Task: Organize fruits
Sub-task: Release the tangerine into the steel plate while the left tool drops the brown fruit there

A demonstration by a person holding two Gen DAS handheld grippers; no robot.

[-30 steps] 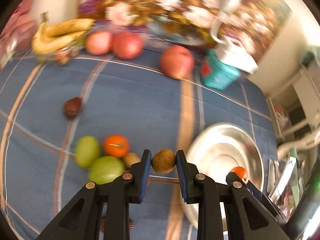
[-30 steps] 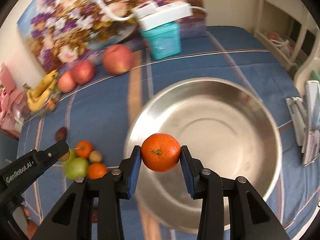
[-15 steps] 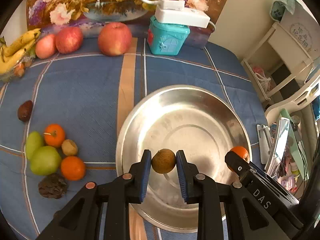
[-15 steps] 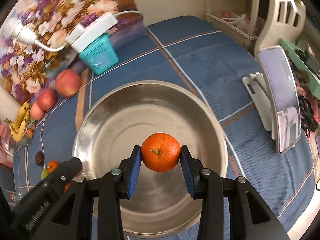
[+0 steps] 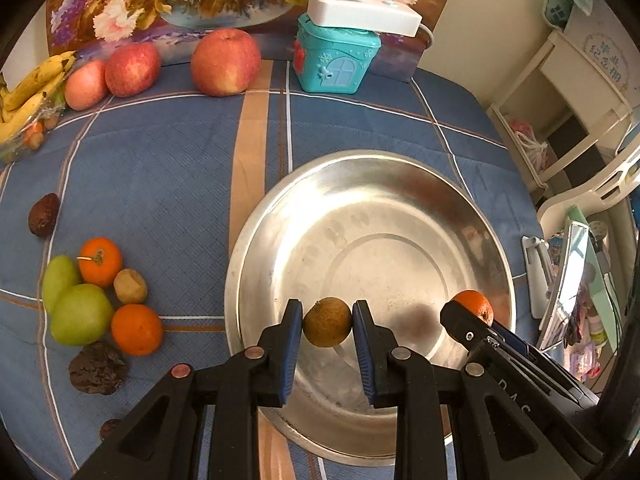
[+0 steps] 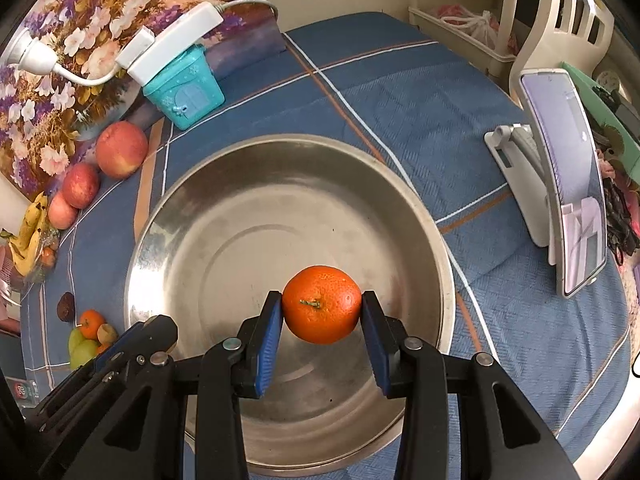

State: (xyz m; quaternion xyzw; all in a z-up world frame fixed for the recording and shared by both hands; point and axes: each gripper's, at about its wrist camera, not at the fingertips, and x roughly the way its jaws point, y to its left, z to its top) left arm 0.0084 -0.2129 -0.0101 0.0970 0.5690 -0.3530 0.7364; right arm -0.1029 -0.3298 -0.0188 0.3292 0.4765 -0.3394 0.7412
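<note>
Blue plaid worktop point(image 5: 160, 168); both loads have been carried over the steel bowl point(image 5: 420, 184); left claw point(image 5: 327, 322) clamps a kiwi point(image 5: 327, 327), right claw point(image 6: 322, 312) a mandarin point(image 6: 322, 304); release seems next.

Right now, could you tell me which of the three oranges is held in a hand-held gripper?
The orange clamped in the right hand-held gripper over the steel bowl; the other two oranges lie on the cloth.

Right tongs point(image 6: 322, 316) grip orange point(image 6: 322, 304) above steel bowl point(image 6: 224, 200)
</note>
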